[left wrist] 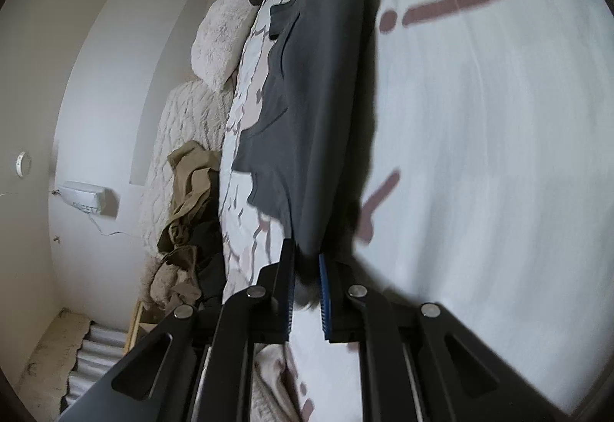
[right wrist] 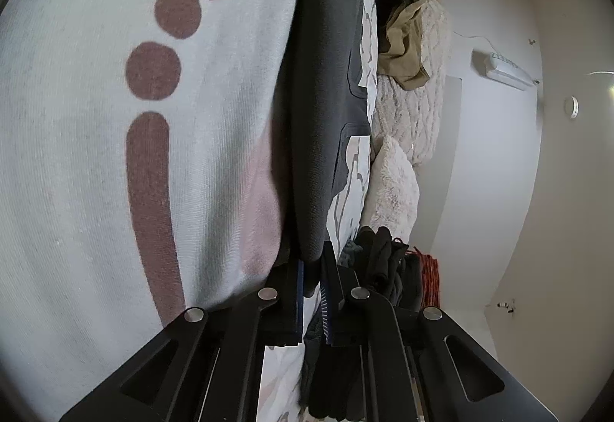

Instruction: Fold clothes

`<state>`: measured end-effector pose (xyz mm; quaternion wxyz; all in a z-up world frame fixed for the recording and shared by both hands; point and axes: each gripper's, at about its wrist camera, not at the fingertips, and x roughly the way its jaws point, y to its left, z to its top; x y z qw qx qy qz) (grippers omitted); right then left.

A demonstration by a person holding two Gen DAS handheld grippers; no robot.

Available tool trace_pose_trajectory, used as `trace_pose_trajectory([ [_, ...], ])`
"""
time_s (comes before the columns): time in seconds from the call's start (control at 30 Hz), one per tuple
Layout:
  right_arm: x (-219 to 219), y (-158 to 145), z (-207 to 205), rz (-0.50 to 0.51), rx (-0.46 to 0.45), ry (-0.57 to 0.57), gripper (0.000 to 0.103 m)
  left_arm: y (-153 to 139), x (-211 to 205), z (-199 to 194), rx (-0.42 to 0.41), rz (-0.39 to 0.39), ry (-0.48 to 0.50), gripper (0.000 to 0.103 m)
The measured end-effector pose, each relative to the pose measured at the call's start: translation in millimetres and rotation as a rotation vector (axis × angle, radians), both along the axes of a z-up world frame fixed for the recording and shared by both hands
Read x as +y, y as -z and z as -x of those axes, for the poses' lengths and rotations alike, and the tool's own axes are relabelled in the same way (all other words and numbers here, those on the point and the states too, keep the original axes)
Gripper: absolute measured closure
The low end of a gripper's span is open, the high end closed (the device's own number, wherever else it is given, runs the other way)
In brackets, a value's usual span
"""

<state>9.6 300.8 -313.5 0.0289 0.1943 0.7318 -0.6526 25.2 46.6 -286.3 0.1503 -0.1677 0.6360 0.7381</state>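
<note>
A dark grey garment [left wrist: 311, 107] is stretched between my two grippers, hanging edge-on above the bed. My left gripper [left wrist: 307, 260] is shut on its near edge. The same grey garment [right wrist: 322, 95] runs away from my right gripper [right wrist: 312, 268], which is shut on its other end. Close beside it lies or hangs a white cloth with maroon marks [left wrist: 479, 153], filling the left half of the right wrist view [right wrist: 96, 134]. Both views are rolled sideways.
A patterned white bedsheet [left wrist: 245, 138] lies under the garment. An olive-tan garment pile [left wrist: 188, 207], fluffy cream pillows [left wrist: 218, 34] and dark folded clothes [right wrist: 383, 260] sit along the bed. A white wall with an air-conditioner unit [right wrist: 506, 70] is behind.
</note>
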Motion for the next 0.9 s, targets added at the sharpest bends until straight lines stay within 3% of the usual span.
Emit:
trace_pose_trajectory([
  [0.13,-0.5,1.4,-1.3,0.004,0.001,0.0,0.093,-0.6,-14.1,-1.4,0.001,-0.007,-0.014,0.092],
  [0.37,-0.7,0.9,-2.5,0.016,0.0,-0.008,0.093,-0.7,1.0,-16.0,-0.003,0.007,0.075,0.089],
  [0.47,0.3,-3.2,-4.4,0.033,0.01,-0.018,0.093,-7.7,9.3,-17.6,-0.008,-0.019,0.099,0.073],
  [0.53,1.8,-8.3,-6.5,0.064,-0.006,-0.02,0.092,-13.5,13.0,-16.0,0.004,-0.043,0.101,0.055],
  [0.57,2.8,-11.5,-7.7,0.083,-0.019,-0.02,0.092,-15.8,14.2,-13.6,0.004,-0.05,0.095,0.053],
  [0.67,4.7,-20.8,-15.2,0.123,-0.021,-0.039,0.075,-16.4,17.7,-8.5,-0.025,-0.048,0.08,0.052],
  [0.73,3.3,-26.7,-19.8,0.131,0.014,-0.059,0.054,-14.1,20.4,-8.0,-0.023,-0.037,0.078,0.052],
  [0.9,-6.9,-24.9,-30.0,0.078,0.009,-0.124,0.051,-9.1,28.7,-6.0,0.02,-0.008,0.057,0.054],
])
